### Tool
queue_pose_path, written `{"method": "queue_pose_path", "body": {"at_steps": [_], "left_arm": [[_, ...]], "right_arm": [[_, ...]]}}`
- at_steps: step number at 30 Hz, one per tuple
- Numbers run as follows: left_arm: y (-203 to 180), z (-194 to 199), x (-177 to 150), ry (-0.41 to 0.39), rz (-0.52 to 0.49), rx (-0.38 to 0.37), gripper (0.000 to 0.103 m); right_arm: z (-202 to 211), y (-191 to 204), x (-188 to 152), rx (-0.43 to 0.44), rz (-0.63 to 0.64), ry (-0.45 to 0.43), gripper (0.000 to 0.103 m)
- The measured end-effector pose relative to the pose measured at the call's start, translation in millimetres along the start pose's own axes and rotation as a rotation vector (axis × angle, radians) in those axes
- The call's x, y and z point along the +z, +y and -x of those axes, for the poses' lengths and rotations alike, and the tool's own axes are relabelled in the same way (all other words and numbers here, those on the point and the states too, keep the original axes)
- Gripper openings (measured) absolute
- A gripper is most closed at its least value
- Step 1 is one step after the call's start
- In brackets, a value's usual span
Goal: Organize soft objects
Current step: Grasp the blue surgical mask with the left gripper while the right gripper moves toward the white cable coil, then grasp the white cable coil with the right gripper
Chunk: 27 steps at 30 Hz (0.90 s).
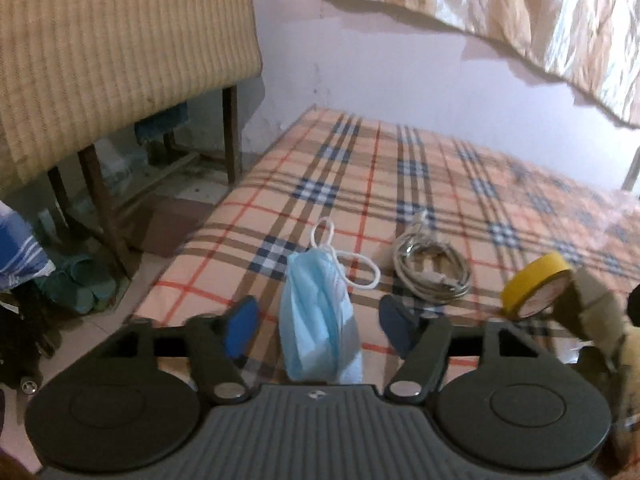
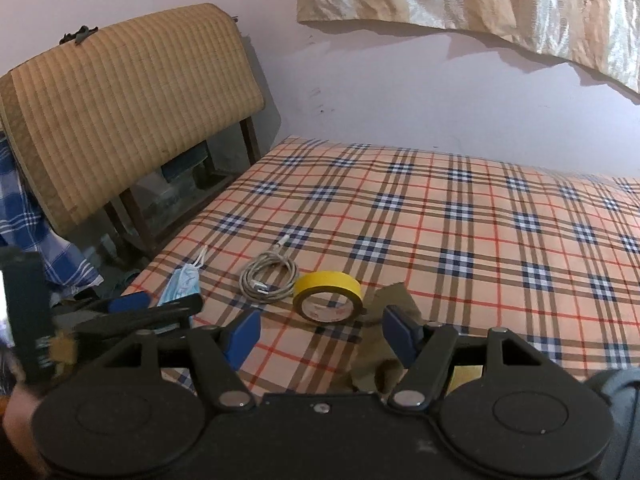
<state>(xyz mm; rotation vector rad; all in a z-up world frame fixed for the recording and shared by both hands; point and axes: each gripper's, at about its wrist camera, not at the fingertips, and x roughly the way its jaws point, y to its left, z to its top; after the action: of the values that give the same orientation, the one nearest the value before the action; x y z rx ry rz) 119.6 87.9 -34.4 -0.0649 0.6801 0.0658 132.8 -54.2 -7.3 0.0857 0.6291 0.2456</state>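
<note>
The blue face mask (image 1: 316, 312) lies low in the middle, between the open left gripper (image 1: 318, 322) pads, not touched. A grey cable coil (image 1: 432, 272) and yellow tape roll (image 1: 534, 290) sit right. The right gripper (image 2: 320, 330) gapes empty; its far edge hides olive cloth (image 2: 384, 344).

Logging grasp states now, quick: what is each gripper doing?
Left gripper: open, fingers either side of the blue face mask, not pressing it.
Right gripper: open, empty, behind the yellow tape roll.
</note>
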Motion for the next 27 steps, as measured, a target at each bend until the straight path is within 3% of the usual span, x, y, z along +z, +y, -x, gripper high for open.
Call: {"method": "queue_pose_path", "body": {"at_steps": [1, 3, 6, 10, 15, 19, 23, 25, 27], "left_arm": [[2, 0, -1, -0.011, -0.003, 0.014, 0.032], [10, 3, -1, 0.003, 0.032, -0.012, 0.027], [19, 21, 0, -0.021, 0.046, -0.016, 0.027], [27, 40, 3, -0.033, 0.06, -0.003, 0.027], [38, 44, 2, -0.029, 0.103, 0.003, 0.027], [40, 44, 2, -0.035, 0.111, 0.004, 0.027], [43, 43, 2, -0.042, 0.124, 0.001, 0.027], [43, 44, 2, -0.042, 0.122, -0.006, 0.027], [41, 45, 1, -0.043, 0.116, -0.011, 0.027]], "right_arm": [[-4, 1, 1, 0.007, -0.001, 0.007, 0.079], [-14, 4, 6, 0.028, -0.003, 0.019, 0.08], [-32, 17, 13, 0.078, 0.044, 0.021, 0.089], [-69, 36, 25, 0.111, 0.062, 0.045, 0.089], [-123, 59, 31, 0.082, 0.1, 0.121, 0.091], [-146, 76, 30, -0.007, 0.217, 0.111, 0.093], [-165, 82, 29, -0.035, 0.293, 0.162, 0.095], [-165, 74, 29, -0.026, 0.274, 0.149, 0.093], [-161, 68, 25, -0.033, 0.288, 0.128, 0.073]]}}
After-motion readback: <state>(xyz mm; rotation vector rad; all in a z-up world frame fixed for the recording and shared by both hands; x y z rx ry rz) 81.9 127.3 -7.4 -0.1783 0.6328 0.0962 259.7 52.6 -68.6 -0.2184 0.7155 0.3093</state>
